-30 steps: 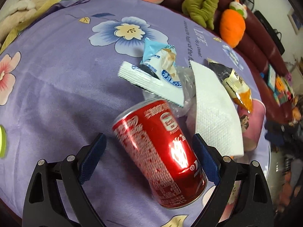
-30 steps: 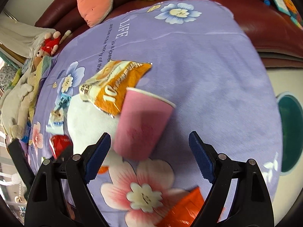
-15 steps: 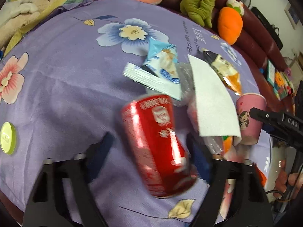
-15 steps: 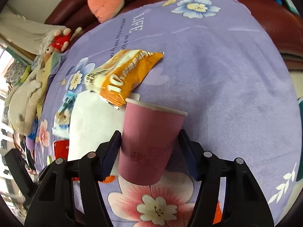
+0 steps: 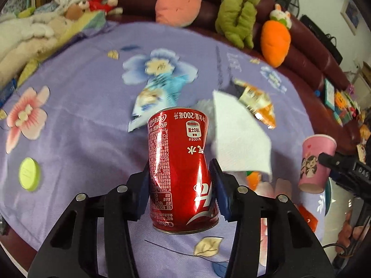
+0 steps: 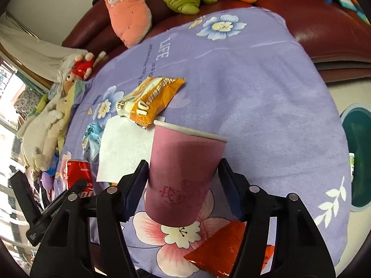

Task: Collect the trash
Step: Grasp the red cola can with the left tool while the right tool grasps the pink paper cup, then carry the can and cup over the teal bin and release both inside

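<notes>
Red aluminium fills the left wrist view: the soda can (image 5: 182, 173) sits between the pads of the left claw (image 5: 180, 186), which is closing on it and already dents its waist, so the can looks pinched and lifted off the purple flowered desk (image 5: 81, 120). The right claw (image 6: 183, 183) grips the pink paper cup (image 6: 183, 173) on both sides, upright and apparently clear of the cloth.

The step in hand looks like the pick-up of two pieces of trash at once. On the desk beyond lie a white napkin (image 5: 238, 139), an orange snack wrapper (image 6: 150, 99) resting partly on it, a blue wrapper (image 5: 157, 97) to the left, a red foil scrap (image 6: 220, 250) near the right claw, and a green lid (image 5: 29, 173) at the near left.

Next, both loads need carrying to a bin; the dark green bin (image 6: 357, 157) on the floor, off the desk's right edge, seems the likely target. The cup must stay level in case anything is inside.
</notes>
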Demonstrator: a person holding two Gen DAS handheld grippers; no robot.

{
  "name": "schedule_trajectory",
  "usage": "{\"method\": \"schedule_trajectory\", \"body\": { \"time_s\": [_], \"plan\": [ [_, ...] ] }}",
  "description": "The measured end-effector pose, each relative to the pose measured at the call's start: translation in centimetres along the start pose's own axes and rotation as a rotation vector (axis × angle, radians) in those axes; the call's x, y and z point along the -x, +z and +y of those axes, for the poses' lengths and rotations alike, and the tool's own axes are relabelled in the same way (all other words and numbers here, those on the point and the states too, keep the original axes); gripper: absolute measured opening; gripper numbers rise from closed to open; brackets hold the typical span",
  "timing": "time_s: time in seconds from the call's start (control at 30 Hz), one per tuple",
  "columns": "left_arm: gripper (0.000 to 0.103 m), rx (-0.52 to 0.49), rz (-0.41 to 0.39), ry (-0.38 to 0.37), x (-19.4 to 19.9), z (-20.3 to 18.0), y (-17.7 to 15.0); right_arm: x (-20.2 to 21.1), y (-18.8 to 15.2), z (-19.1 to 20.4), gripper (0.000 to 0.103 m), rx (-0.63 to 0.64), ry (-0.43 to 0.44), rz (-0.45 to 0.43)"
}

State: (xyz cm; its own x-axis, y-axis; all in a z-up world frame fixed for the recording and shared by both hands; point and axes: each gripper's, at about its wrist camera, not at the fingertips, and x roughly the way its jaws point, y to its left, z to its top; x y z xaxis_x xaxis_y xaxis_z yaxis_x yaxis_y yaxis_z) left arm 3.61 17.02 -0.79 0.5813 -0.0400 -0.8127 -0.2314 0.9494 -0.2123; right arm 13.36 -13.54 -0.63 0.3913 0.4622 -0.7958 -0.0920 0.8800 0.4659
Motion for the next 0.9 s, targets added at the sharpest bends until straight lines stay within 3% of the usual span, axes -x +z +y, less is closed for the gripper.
{"method": "schedule_trajectory", "body": {
  "time_s": [0.13,0.43,0.9],
  "plan": [
    [0.049,-0.06,-0.033,-0.023,1.5,-2.8,0.4,1.7,-0.3,-1.0,0.06,-0.018,0.015,-0.035],
    [0.049,-0.223,-0.019,-0.131,1.3,-12.1,0.7,6.7,-1.0,-5.3,0.06,-0.085,0.013,-0.139],
    [0.049,-0.499,0.069,-0.323,-1.6,-28.9,-2.0,15.7,-3.7,-17.5,0.06,-0.303,-0.062,-0.334]
  ]
}}
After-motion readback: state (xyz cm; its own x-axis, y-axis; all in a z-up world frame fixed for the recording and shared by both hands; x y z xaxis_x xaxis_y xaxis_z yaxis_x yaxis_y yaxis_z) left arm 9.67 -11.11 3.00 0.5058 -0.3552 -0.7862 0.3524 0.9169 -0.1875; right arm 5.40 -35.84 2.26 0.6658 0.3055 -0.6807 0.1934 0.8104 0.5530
